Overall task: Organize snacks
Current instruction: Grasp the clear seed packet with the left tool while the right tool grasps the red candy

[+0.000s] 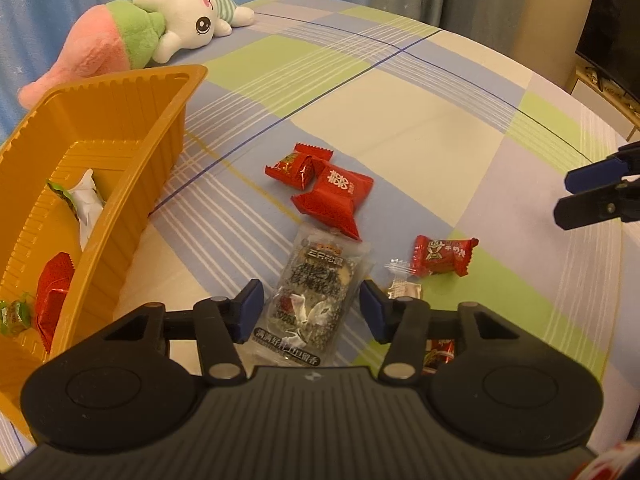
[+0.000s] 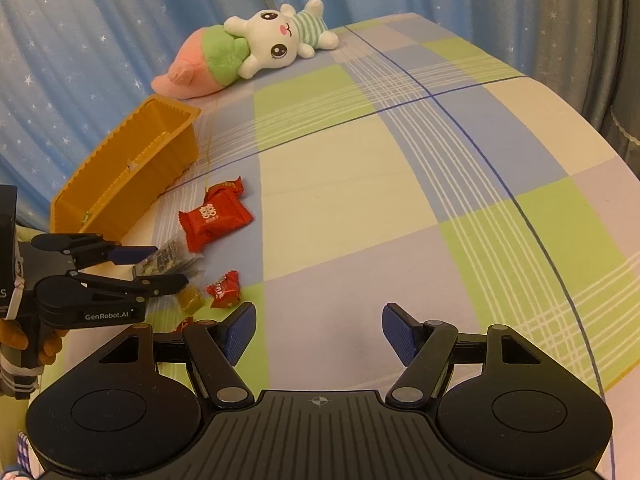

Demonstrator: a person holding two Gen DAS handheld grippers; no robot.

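A clear packet of dark sesame snack (image 1: 316, 292) lies on the checked bedsheet between the blue pads of my left gripper (image 1: 312, 312). A gap shows beside the left pad, so the jaws stand open around it. The right wrist view shows this gripper (image 2: 156, 266) low over the same packet (image 2: 168, 258). Beyond it lie a large red packet (image 1: 336, 196), a smaller red one (image 1: 298, 166) and a small red candy (image 1: 442, 256). The orange tray (image 1: 160, 152) on the left holds several wrapped snacks. My right gripper (image 2: 318, 334) hangs open over bare sheet, holding nothing.
A white rabbit plush (image 1: 188, 20) and a pink-and-green plush (image 1: 100, 48) lie at the far edge of the bed, behind the tray. A silvery wrapper (image 1: 404, 286) sits by the right pad. A red candy (image 1: 440, 354) lies partly under the left gripper. A dark screen (image 1: 616, 20) stands far right.
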